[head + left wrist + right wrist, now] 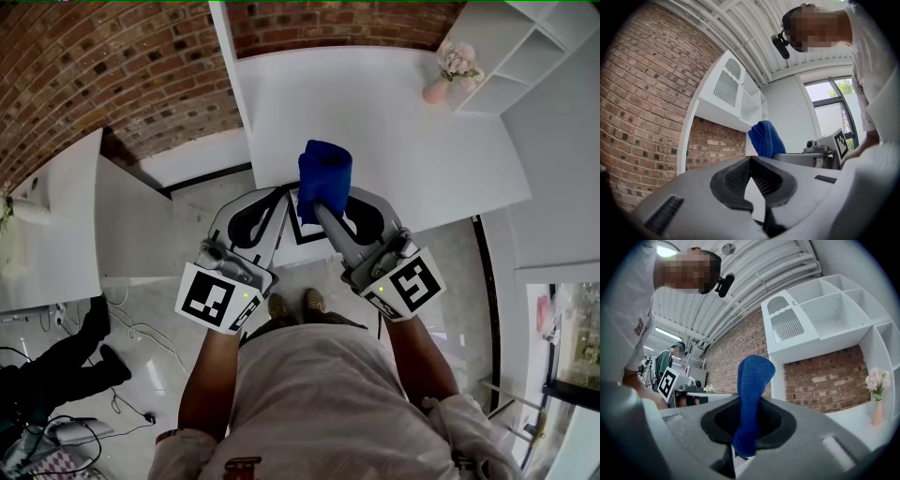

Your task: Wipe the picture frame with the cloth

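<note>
Wiping looks not yet begun. The folded blue cloth [752, 380] stands upright, clamped in the right hand-held gripper [749, 427] over the white table's [375, 112] near edge. It seems clear of the thin black-rimmed picture frame [312, 234] lying low between both tools. The left hand-held gripper [750, 161] has its jaws together. Whether they nip the frame is unclear, since the grippers cover most of it.
</note>
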### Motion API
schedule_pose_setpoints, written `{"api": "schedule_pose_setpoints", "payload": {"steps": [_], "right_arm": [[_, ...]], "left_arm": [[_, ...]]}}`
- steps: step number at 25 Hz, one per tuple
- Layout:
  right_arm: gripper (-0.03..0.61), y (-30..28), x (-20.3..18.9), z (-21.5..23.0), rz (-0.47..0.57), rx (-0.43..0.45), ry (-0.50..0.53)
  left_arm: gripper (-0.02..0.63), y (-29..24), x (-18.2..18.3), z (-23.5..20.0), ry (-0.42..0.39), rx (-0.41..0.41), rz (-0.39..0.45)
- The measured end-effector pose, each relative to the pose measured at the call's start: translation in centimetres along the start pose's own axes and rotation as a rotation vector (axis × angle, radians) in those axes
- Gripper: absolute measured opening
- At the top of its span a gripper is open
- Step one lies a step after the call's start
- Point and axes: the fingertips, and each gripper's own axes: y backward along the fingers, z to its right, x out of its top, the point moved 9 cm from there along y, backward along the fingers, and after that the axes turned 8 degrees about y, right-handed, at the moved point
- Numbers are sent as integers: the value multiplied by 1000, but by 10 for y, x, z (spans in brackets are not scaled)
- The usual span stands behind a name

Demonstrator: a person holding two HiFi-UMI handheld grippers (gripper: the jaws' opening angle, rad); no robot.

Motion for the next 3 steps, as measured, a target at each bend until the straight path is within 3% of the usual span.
{"api": "schedule_pose_setpoints", "payload": {"steps": [3], "right_arm": [[66, -1, -1, 1, -2, -3, 0]], "left_arm": [[0, 0, -1, -2, 3, 0, -1]]}}
